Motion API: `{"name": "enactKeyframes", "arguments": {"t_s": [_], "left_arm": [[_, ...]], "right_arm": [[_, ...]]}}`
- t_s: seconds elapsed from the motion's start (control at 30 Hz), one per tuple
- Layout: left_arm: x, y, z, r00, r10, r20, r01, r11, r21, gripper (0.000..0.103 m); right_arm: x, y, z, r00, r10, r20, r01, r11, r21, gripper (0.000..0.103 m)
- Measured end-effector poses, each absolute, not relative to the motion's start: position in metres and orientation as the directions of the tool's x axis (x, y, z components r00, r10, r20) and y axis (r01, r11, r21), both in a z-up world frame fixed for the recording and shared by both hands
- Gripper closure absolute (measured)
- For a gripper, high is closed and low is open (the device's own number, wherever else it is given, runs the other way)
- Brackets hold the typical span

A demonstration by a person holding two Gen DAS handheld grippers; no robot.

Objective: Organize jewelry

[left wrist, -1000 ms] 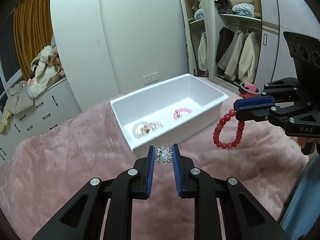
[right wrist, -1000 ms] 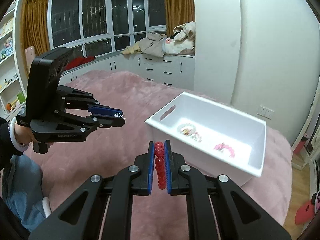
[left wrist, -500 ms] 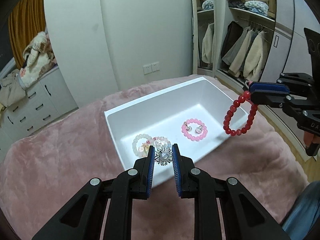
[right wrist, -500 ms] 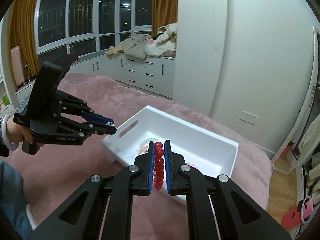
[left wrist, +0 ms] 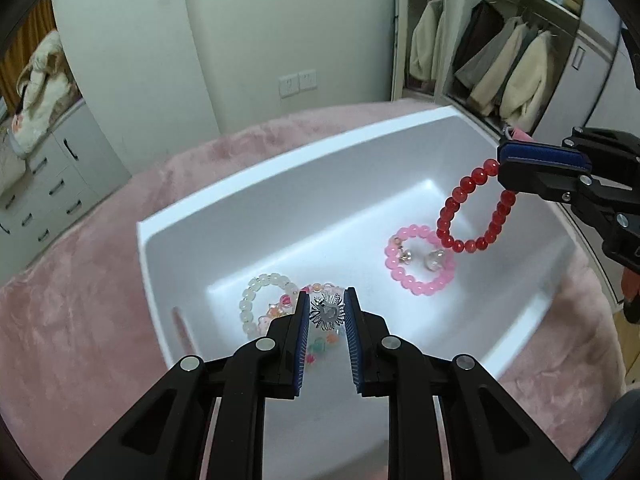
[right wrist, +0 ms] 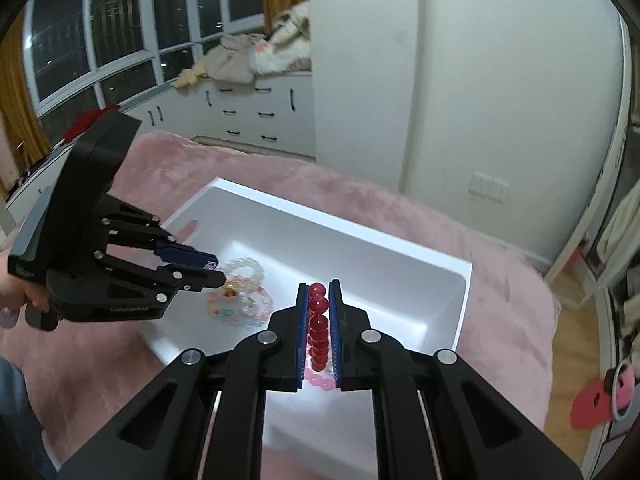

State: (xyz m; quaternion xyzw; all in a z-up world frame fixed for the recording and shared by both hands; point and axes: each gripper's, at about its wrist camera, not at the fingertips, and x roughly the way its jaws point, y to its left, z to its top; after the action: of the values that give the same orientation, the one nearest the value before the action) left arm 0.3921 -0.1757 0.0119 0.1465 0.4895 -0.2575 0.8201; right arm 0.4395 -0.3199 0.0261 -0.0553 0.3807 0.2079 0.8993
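A white bin (left wrist: 280, 184) stands on a pink bedspread (left wrist: 72, 280); it also shows in the right wrist view (right wrist: 400, 240). My left gripper (left wrist: 327, 314) is shut on a silver spiky brooch (left wrist: 328, 312) and holds it over the bin's near left part. My right gripper (right wrist: 319, 304) is shut on a red bead bracelet (right wrist: 318, 320), which hangs over the bin's right part (left wrist: 472, 216). In the bin lie a pink bead bracelet (left wrist: 420, 266), a pale green bead bracelet (left wrist: 260, 304) and a multicoloured bead bracelet (left wrist: 316, 346).
The pink bedspread (right wrist: 500, 248) surrounds the bin. An open wardrobe with hanging coats (left wrist: 500, 72) stands at the back right. White drawers (right wrist: 256, 116) under windows run along the far wall. A wall socket (left wrist: 298, 82) is behind the bed.
Both grippers have moved forward over the bin, carrying the brooch and the red bracelet. The red bracelet now hangs lower, just above the pink one.
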Motion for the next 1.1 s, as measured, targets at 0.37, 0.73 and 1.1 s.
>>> {"name": "enactKeyframes", "arguments": {"t_s": [0.37,0.73,1.1], "left_arm": [[0.404,-0.179,-0.012,0.4,-0.244,-0.883,0.527,0.85,0.005,0.049],[0.373,-0.157,0.041,0.575,-0.31,-0.757,0.481,0.877,0.006,0.017],[0.31,-0.127,0.113,0.715,-0.298,-0.632,0.419,0.907,0.047,0.006]], "right_arm": [[0.461,-0.322,0.003,0.597,0.273,-0.754,-0.382,0.924,0.032,0.092],[0.432,-0.318,0.04,0.695,0.284,-0.661,-0.379,0.926,-0.001,0.039],[0.355,-0.304,0.109,0.822,0.274,-0.5,-0.339,0.94,-0.043,0.007]]}}
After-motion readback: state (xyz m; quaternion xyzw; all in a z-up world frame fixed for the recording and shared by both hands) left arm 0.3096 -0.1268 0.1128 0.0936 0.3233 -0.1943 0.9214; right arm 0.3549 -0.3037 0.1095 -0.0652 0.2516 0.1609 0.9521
